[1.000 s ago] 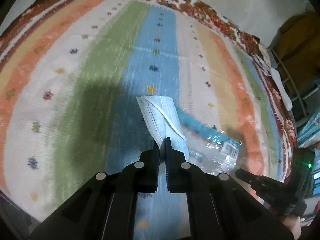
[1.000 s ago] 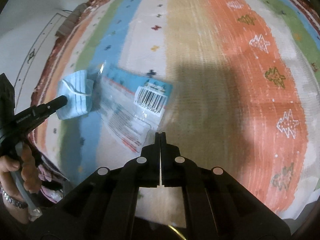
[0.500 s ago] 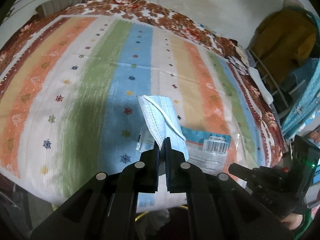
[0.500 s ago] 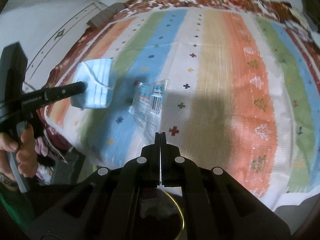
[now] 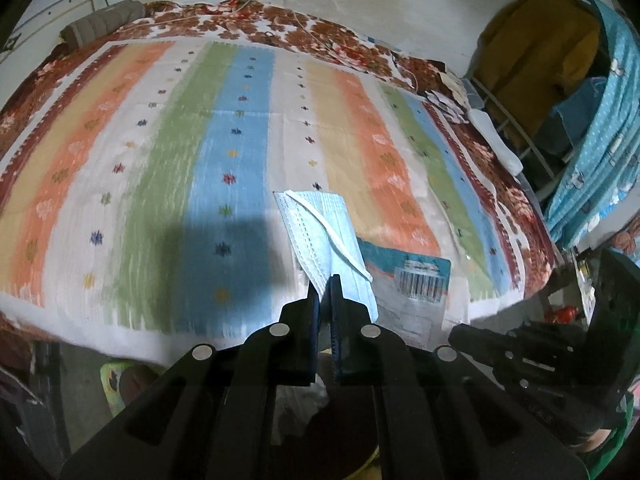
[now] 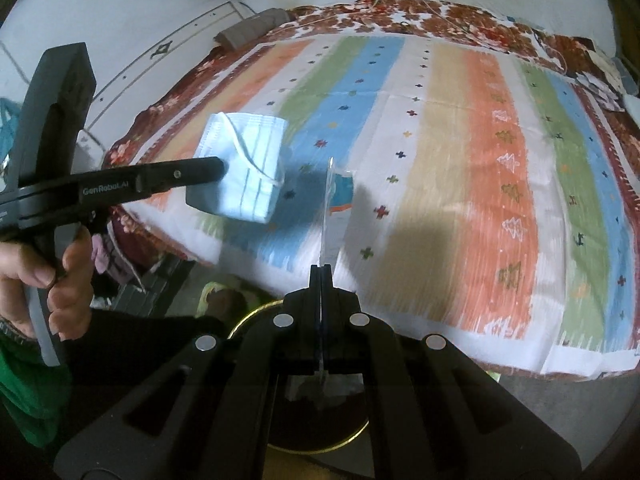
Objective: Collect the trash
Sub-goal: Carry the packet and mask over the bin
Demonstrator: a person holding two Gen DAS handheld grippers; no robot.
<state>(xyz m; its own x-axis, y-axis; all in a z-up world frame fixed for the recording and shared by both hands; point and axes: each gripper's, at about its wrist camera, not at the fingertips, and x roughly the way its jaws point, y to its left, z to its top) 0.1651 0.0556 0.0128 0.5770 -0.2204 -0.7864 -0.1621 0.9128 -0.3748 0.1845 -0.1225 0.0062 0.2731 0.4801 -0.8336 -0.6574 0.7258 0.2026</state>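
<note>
A folded light-blue face mask (image 5: 324,236) with a white ear loop hangs from my left gripper (image 5: 325,280), which is shut on its lower edge. In the right wrist view the same mask (image 6: 244,168) is seen held up off the bed by the left gripper's fingers (image 6: 200,170). My right gripper (image 6: 321,270) is shut on a clear plastic wrapper (image 6: 330,208), seen edge-on; in the left wrist view the wrapper (image 5: 416,284) shows a barcode and a teal band. Both items are lifted clear of the striped bedspread (image 5: 200,152).
A round bin with a gold rim (image 6: 240,320) sits on the floor below both grippers at the bed's near edge. A rolled grey cloth (image 5: 100,24) lies at the bed's far corner. Hanging clothes and a rack (image 5: 540,72) stand to the right. A hand (image 6: 36,276) grips the left tool.
Both grippers have risen and drawn back from the bed with the mask and wrapper. The wrapper has turned edge-on in the right wrist view. The bed's near edge and the bin have come into sight.
</note>
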